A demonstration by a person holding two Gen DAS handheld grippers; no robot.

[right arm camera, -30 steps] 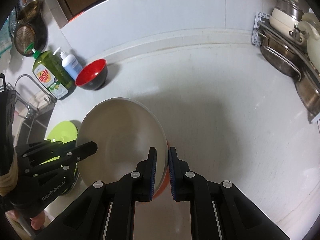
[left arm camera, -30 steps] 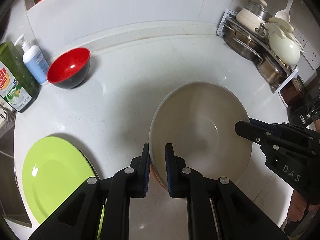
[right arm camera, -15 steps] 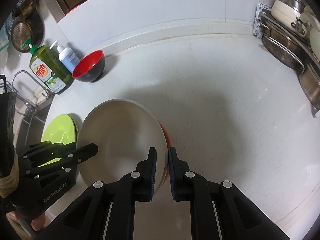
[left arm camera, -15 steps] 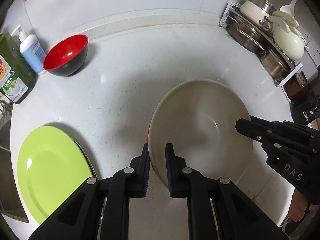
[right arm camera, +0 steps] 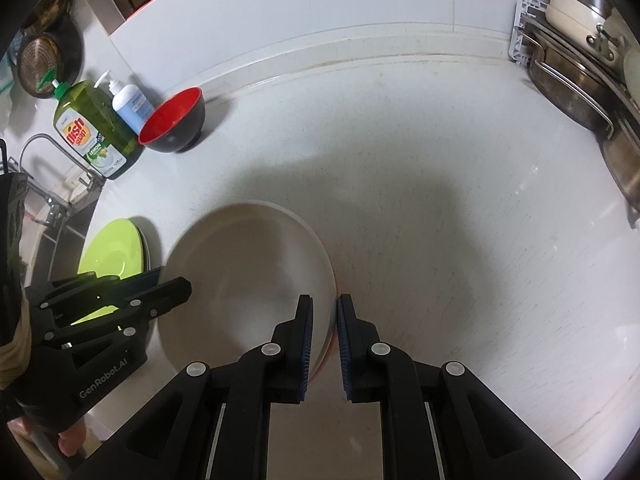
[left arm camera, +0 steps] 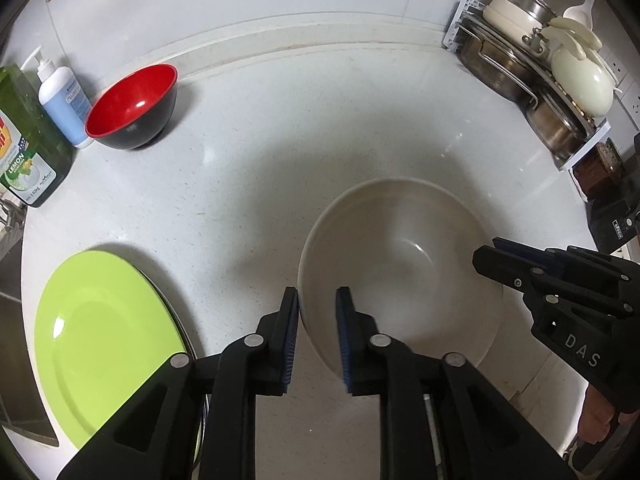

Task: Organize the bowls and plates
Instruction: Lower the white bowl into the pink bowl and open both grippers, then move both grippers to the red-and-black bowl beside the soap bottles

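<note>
Judging from how things lie, I am only partway through the sorting. I take the white bowl [left arm camera: 400, 276] as my landmark: it sits on the tabletop [left arm camera: 280, 140] with an orange rim showing under its near edge in the right wrist view, so it may be nested on another dish, though I cannot tell what. The green plate [left arm camera: 104, 340] lies to the left of the white bowl, well apart from it, and seems to rest on a second plate whose edge peeks out. The red bowl [left arm camera: 132, 108] stands alone, far behind and left of the white bowl, just beside the soap bottles [left arm camera: 60, 96]. I judge that this red bowl remains to be gathered, and possibly the plates too.

My left tool [left arm camera: 317, 320] straddles the near-left rim of the white bowl, its jaws slightly apart with a gap on the inner side, so it is not pinching. My right tool [right arm camera: 323, 328] straddles the opposite rim, likewise parted with daylight around the rim. Neither tool appears to carry anything; the white bowl looks set down and released. The pot rack [left arm camera: 520, 60] stands far behind and right of the white bowl.
</note>
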